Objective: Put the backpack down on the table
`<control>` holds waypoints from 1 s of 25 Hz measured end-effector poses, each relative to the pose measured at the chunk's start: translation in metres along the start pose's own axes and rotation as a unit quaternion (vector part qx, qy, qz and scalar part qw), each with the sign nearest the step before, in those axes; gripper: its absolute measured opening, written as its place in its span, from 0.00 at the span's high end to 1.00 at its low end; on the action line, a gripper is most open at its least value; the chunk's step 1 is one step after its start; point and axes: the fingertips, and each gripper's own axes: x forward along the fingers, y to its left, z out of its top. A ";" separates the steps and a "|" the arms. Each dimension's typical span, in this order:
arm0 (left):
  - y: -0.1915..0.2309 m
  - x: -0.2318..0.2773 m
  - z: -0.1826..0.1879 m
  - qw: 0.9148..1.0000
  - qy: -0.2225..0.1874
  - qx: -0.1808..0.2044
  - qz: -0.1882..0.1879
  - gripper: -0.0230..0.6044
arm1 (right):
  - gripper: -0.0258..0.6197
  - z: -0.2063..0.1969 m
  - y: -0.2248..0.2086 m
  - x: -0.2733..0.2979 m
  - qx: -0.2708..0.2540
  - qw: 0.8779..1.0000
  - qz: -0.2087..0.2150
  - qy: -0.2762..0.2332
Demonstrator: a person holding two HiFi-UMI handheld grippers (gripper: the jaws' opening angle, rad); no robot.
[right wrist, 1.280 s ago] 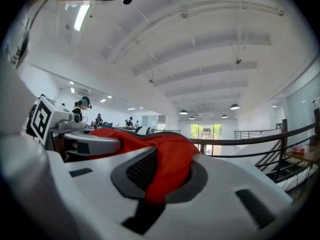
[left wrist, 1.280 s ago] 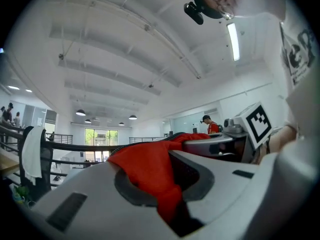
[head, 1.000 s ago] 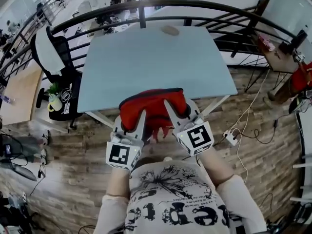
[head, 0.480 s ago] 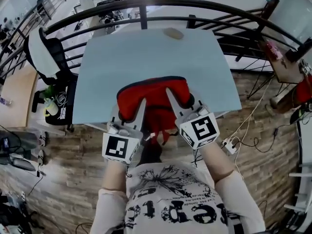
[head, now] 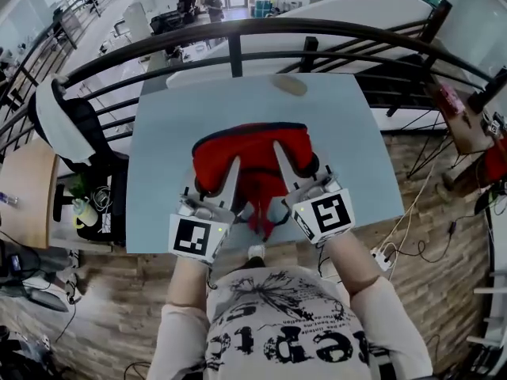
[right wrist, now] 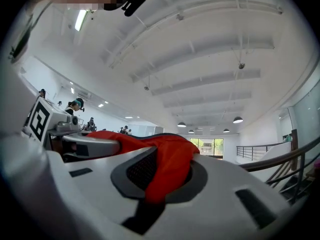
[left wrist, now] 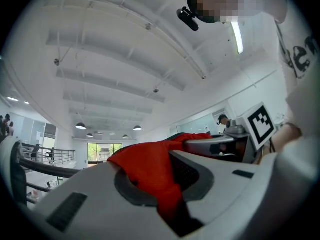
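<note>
Backpack: the backpack (head: 253, 155) is red and made of soft, slack cloth, with a thin dark trim along its far rim.
Where it is: it is held up between the two grippers, over the near half of the bench (head: 178, 125). I cannot tell whether any of it touches the surface.
Which way it lies: its broad span runs left to right from one gripper to the other. The rounded, trimmed rim faces far. A narrower crumpled tail of red cloth hangs on the near side, between the two marker cubes.
Left hand-held gripper: the left hand-held gripper (head: 212, 187) has its jaws nearly closed, pinching a fold of the red cloth at the backpack's left side. Its white plastic fingers have dark ribbed pads.
Right hand-held gripper: the right hand-held gripper (head: 299, 172) has its jaws drawn in just as tightly on a fold at the backpack's right side, and the cloth bulges over its pads.
Bench: it has a flat, matte, pale blue-grey rectangular top.
On the bench: a small flat tan oval (head: 289, 84) lies by the far edge, well apart from the backpack.
Beyond: a curved dark metal railing (head: 238, 30) runs behind the bench.
</note>
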 end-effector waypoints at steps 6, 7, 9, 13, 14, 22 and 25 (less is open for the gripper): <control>0.070 0.082 -0.011 1.000 -0.005 0.011 -0.024 0.88 | 0.91 -0.020 -0.051 0.091 0.007 1.000 -0.019 0.005; 0.083 0.096 -0.009 0.999 -0.015 0.012 -0.026 0.88 | 0.91 -0.022 -0.059 0.106 0.005 1.000 -0.021 0.005; 0.108 0.120 -0.008 0.999 -0.027 0.009 -0.025 0.88 | 0.91 -0.026 -0.072 0.137 -0.007 1.000 -0.021 0.002; 0.147 0.157 -0.022 0.999 -0.032 0.005 -0.019 0.88 | 0.91 -0.040 -0.092 0.187 -0.019 1.000 -0.017 0.000; 0.155 0.167 -0.026 0.999 -0.033 0.007 -0.018 0.88 | 0.91 -0.044 -0.098 0.198 -0.020 1.000 -0.015 -0.001; 0.204 0.230 -0.069 0.999 -0.035 0.015 -0.023 0.88 | 0.91 -0.089 -0.137 0.265 -0.023 0.999 -0.041 0.001; 0.211 0.239 -0.087 0.999 -0.026 0.001 -0.018 0.88 | 0.91 -0.108 -0.141 0.274 -0.022 0.999 -0.038 0.005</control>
